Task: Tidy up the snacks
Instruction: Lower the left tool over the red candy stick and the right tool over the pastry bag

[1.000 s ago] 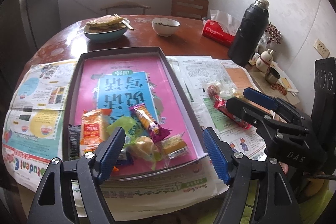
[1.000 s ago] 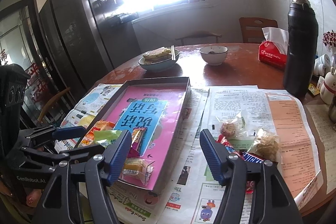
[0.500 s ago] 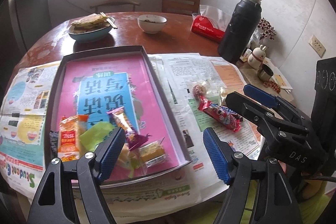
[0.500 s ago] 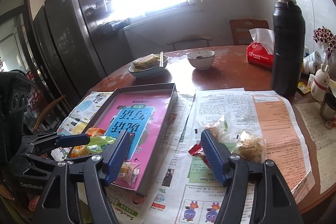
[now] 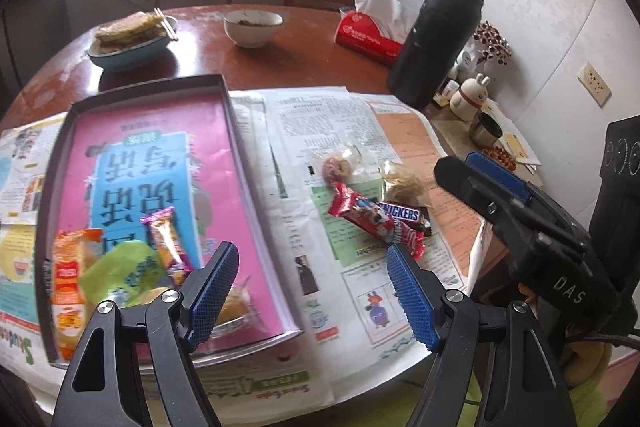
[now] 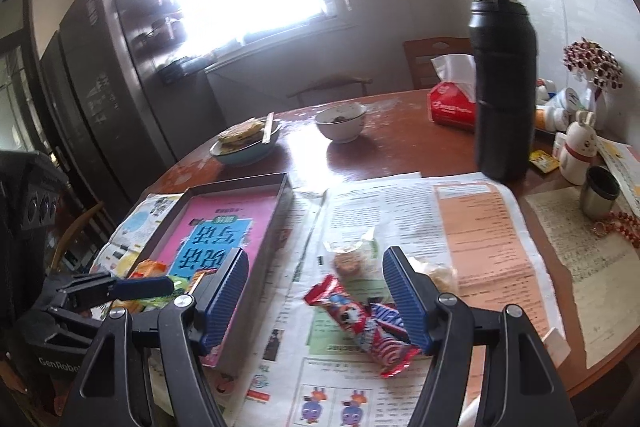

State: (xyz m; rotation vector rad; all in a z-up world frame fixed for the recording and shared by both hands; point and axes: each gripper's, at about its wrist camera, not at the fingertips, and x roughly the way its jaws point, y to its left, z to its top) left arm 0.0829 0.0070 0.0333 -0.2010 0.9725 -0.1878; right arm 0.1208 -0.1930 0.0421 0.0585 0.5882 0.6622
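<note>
A shallow grey tray (image 5: 230, 115) with a pink and blue liner lies on newspaper; several wrapped snacks (image 5: 120, 267) are piled at its near end. Loose on the newspaper to its right lie a red candy bar (image 5: 372, 223), a Snickers bar (image 5: 400, 214), a clear bag with a round pink snack (image 5: 338, 167) and a clear bag with a beige snack (image 5: 400, 181). My left gripper (image 5: 312, 291) is open and empty, above the tray's right edge. My right gripper (image 6: 316, 301) is open and empty, just above the red bar (image 6: 360, 327) and the Snickers (image 6: 386, 317).
A tall black flask (image 6: 504, 79) stands at the back right beside a red tissue box (image 6: 452, 107). A white bowl (image 6: 342, 121) and a blue plate of flatbread with chopsticks (image 6: 244, 143) sit farther back. A rabbit figurine (image 6: 580, 151) and metal cup (image 6: 598, 191) are at the right edge.
Both grippers have moved right, from over the tray toward the loose snacks on the newspaper. Both stay open and empty.
</note>
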